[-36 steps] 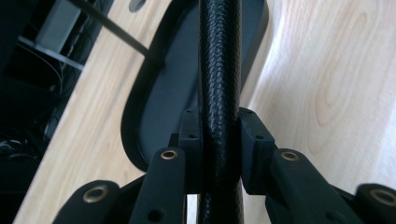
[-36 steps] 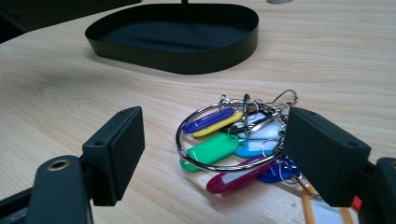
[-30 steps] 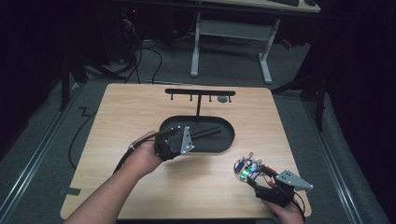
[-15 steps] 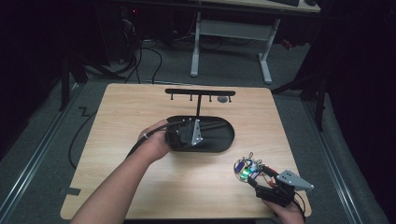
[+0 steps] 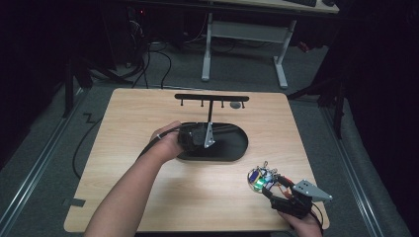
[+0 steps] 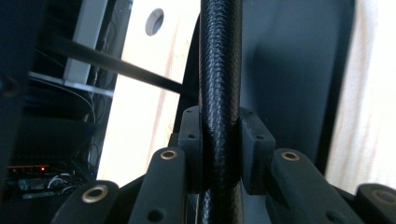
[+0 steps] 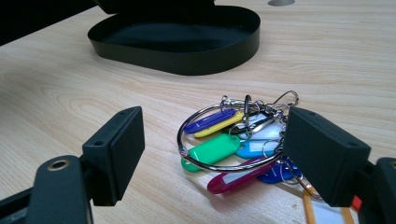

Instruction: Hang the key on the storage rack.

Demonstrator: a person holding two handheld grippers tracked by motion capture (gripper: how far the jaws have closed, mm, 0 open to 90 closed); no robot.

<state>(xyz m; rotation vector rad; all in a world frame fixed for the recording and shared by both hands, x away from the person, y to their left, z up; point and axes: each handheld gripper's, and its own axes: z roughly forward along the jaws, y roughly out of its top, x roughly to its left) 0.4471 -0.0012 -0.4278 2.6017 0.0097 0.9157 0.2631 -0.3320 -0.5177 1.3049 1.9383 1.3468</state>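
The left gripper (image 5: 210,134) has moved in and clamped the stand's upright post (image 6: 219,70) over the black tray (image 5: 237,148). The right gripper (image 7: 212,154), jaws apart, waits at the key ring (image 7: 233,135) on the table, likely bound for a hook

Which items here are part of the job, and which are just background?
In play:
- black stand post, clamped by the left gripper
- oval tray
- key ring with coloured tags, between the open right gripper jaws

Lying about:
- desk frame
- floor cables
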